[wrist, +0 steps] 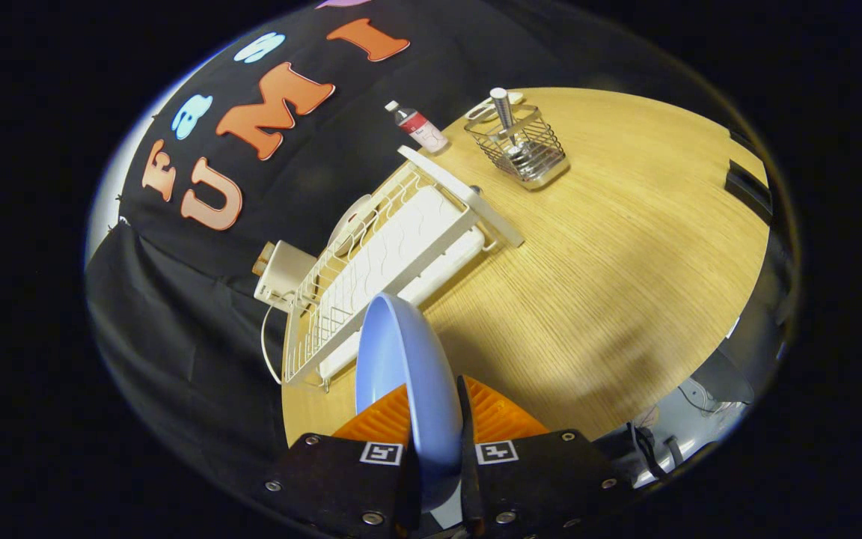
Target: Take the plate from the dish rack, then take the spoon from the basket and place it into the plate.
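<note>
My gripper (435, 419) is shut on a light blue plate (401, 367), which stands on edge between the two fingers, lifted above the wooden table (610, 247). Just beyond the plate lies the white wire dish rack (386, 262), tilted in the view. Farther off, past the rack, a wire basket (521, 150) stands on the table with a metal spoon (506, 116) upright in it, handle up.
A small bottle (417, 127) with a red and white label stands behind the rack by the black cloth wall. A white box (281, 273) with a cable sits at the rack's near left end. A white object lies behind the basket.
</note>
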Demonstrator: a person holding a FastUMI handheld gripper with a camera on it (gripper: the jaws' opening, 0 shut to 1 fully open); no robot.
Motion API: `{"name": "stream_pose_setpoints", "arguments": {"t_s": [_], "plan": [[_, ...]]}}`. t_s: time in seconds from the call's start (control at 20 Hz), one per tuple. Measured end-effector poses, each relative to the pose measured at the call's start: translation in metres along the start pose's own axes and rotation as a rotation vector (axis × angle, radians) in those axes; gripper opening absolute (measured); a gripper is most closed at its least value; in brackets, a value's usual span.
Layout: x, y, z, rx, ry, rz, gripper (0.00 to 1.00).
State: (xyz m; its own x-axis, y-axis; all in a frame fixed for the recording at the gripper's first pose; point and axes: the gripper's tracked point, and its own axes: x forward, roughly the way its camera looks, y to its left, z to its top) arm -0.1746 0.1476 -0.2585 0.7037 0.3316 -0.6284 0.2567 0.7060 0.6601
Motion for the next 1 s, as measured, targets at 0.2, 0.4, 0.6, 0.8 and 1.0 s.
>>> {"name": "stream_pose_setpoints", "arguments": {"t_s": [0.2,0.4,0.6,0.8,1.0], "plan": [[0.013,-0.005,-0.006,0.014,0.036,-0.015,0.21],[0.012,-0.004,0.001,0.001,0.035,-0.015,0.25],[0.008,-0.012,0.017,-0.067,0.012,-0.065,0.31],[-0.002,-0.014,0.038,-0.097,-0.020,-0.092,0.47],[-0.015,-0.022,0.071,-0.215,-0.079,-0.151,0.69]]}}
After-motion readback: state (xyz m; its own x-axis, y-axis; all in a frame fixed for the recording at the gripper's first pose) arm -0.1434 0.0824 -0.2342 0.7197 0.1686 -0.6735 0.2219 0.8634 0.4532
